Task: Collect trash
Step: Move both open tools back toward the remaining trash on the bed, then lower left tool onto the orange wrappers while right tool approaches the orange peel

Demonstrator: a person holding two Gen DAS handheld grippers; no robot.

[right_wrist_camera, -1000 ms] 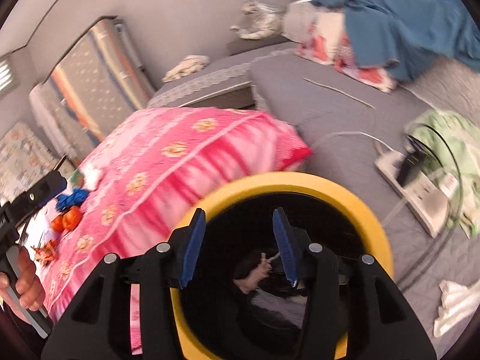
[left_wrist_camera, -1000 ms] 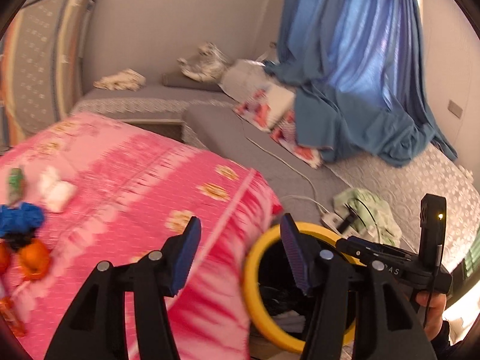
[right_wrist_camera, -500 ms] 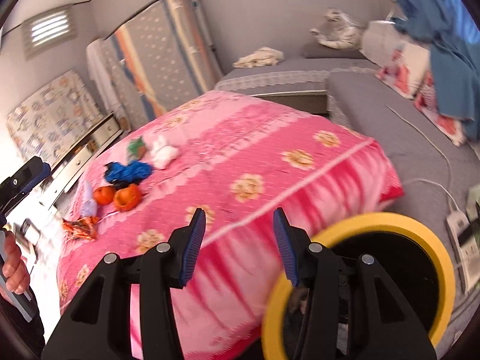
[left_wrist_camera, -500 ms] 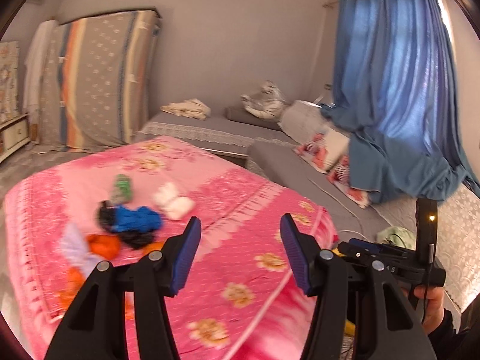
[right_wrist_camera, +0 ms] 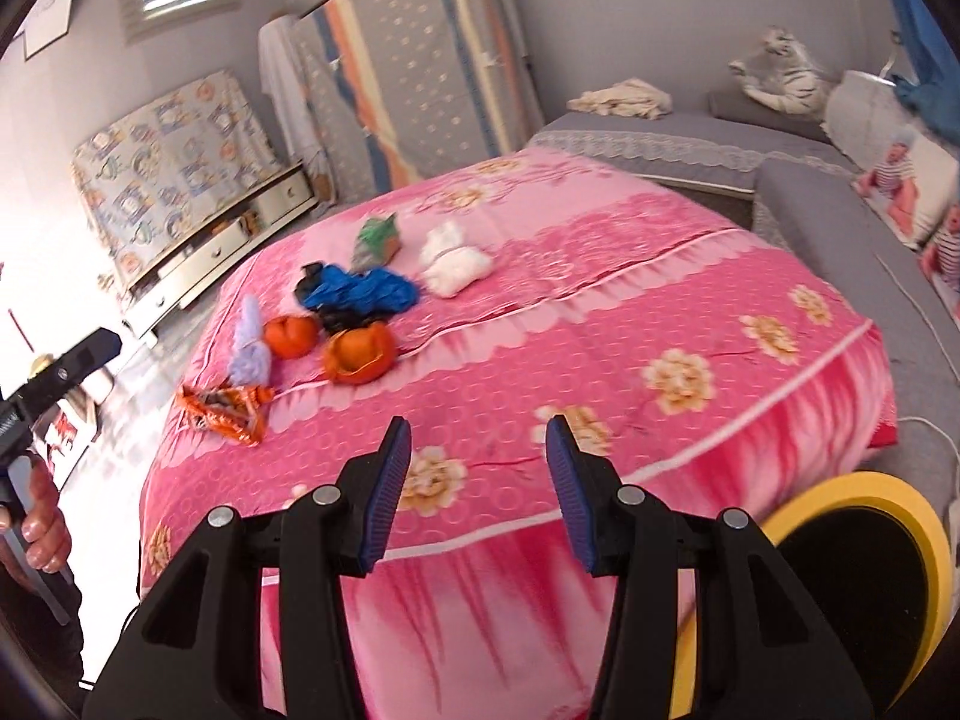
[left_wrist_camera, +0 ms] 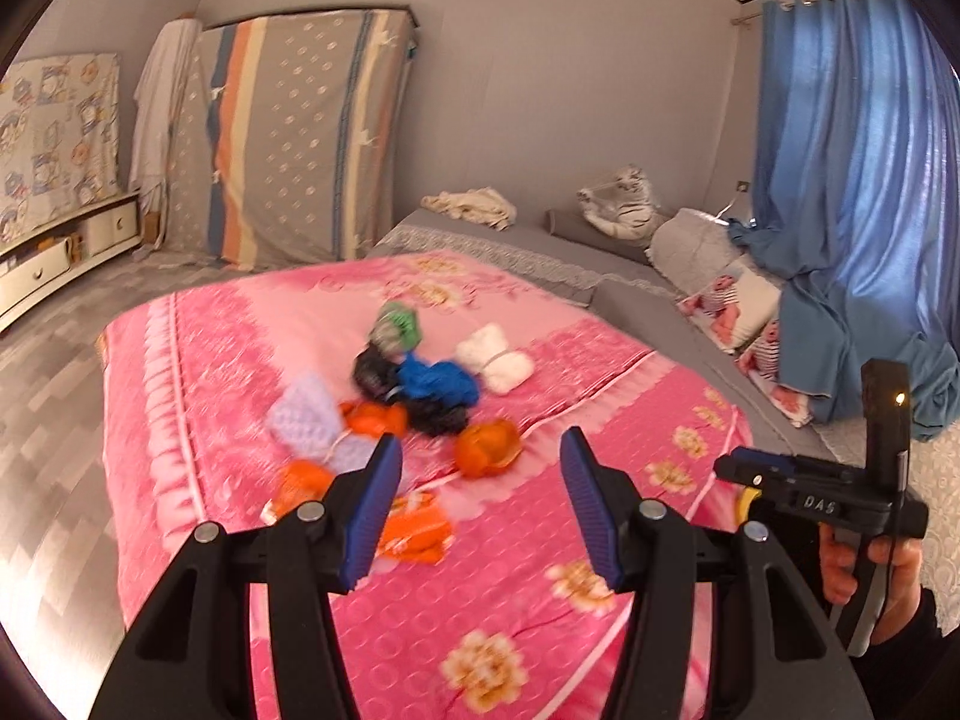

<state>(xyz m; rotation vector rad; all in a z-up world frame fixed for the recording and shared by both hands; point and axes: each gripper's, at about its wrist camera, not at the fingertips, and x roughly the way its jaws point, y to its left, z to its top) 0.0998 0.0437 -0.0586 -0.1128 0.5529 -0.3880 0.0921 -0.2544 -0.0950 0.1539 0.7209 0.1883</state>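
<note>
Several pieces of trash lie on the pink flowered bed cover (left_wrist_camera: 540, 618): a blue bag (left_wrist_camera: 441, 381), a white wad (left_wrist_camera: 495, 357), a green wrapper (left_wrist_camera: 396, 324), orange peels (left_wrist_camera: 486, 449), a lilac cloth (left_wrist_camera: 306, 420) and an orange snack wrapper (left_wrist_camera: 417, 531). In the right wrist view the same show: blue bag (right_wrist_camera: 360, 291), white wad (right_wrist_camera: 453, 261), orange peel (right_wrist_camera: 359, 353), snack wrapper (right_wrist_camera: 225, 411). My left gripper (left_wrist_camera: 480, 501) is open and empty above the cover, just short of the pile. My right gripper (right_wrist_camera: 477, 495) is open and empty over the bed's near edge. A yellow-rimmed black bin (right_wrist_camera: 864, 588) stands at lower right.
A grey mattress (left_wrist_camera: 648, 312) with pillows and a plush tiger (left_wrist_camera: 624, 210) lies beyond the bed. Blue curtains (left_wrist_camera: 858, 210) hang at right. An upright mattress (left_wrist_camera: 288, 138) leans on the wall. A low drawer unit (right_wrist_camera: 228, 234) stands at left.
Both grippers swung up and left, away from the yellow-rimmed bin toward the bed. The trash pile came into the centre of both views. Both jaws stayed open.
</note>
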